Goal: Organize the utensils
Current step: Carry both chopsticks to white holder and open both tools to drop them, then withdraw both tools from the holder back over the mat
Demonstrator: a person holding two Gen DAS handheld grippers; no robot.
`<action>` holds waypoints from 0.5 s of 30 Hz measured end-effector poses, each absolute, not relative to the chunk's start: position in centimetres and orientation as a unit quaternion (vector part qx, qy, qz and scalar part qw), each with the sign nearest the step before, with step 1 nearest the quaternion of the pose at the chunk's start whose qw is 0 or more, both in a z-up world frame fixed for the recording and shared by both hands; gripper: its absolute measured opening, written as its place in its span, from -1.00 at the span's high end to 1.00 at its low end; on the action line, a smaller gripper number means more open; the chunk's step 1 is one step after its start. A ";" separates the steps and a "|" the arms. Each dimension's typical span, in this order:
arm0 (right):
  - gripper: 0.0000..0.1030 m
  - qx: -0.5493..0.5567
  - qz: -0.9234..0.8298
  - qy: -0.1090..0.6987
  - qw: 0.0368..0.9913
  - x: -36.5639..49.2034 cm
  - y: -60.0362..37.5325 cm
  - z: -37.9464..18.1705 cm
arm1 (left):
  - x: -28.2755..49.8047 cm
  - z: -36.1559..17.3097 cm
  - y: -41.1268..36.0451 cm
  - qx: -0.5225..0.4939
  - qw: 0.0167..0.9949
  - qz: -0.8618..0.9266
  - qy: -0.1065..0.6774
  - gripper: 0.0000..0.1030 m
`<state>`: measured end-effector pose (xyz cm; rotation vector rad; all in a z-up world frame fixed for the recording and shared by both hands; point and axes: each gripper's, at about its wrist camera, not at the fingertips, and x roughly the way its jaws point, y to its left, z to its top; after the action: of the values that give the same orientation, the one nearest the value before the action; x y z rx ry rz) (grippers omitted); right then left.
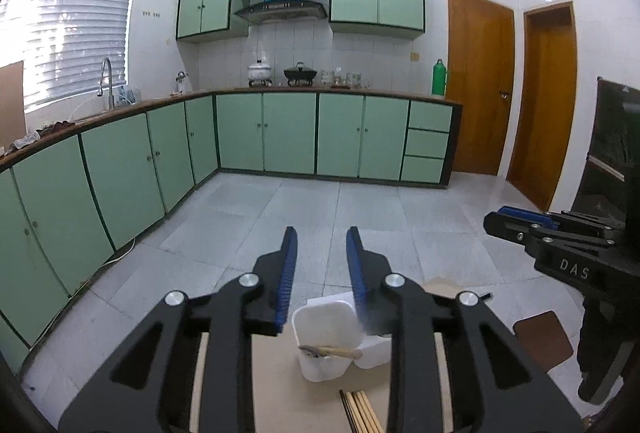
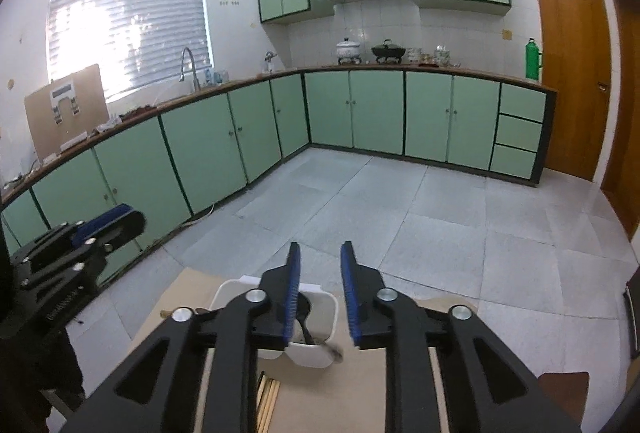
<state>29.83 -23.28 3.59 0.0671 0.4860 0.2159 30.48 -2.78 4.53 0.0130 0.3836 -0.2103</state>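
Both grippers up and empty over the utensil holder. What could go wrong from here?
1. The white holder looks light, and a wooden-handled utensil lies across its rim; bumping that handle on the way down could tip the holder.
2. The chopsticks lie flat and bunched on the board; the left gripper may grab several or skid off.
3. The right gripper hangs close beside the left, so both reaching for the holder might collide.
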 end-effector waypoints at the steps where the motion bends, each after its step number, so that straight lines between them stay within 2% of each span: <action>1: 0.41 0.035 0.103 0.236 0.966 29.2 -23.6 3.7 | 29.7 4.8 -2.5 0.008 0.977 -0.101 0.188 0.47; 6: 0.11 0.037 0.088 0.216 0.972 24.5 -24.9 3.2 | 25.1 4.3 -1.4 0.017 0.980 -0.088 0.177 0.18; 8: -0.11 0.035 0.081 0.212 0.973 22.3 -25.1 2.2 | 22.9 3.4 -0.9 0.009 0.979 -0.090 0.181 0.09; 11: -0.32 0.039 0.079 0.213 0.973 19.6 -25.2 0.4 | 20.1 1.2 -0.6 0.006 0.977 -0.085 0.193 -0.10; 15: -0.43 0.028 0.065 0.234 0.970 16.3 -24.3 -3.5 | 16.8 -3.3 -0.6 0.022 0.970 -0.078 0.229 -0.21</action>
<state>16.33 -24.29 -3.53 0.0568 0.4722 0.1315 16.78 -0.63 -3.32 0.0440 0.4618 -0.1580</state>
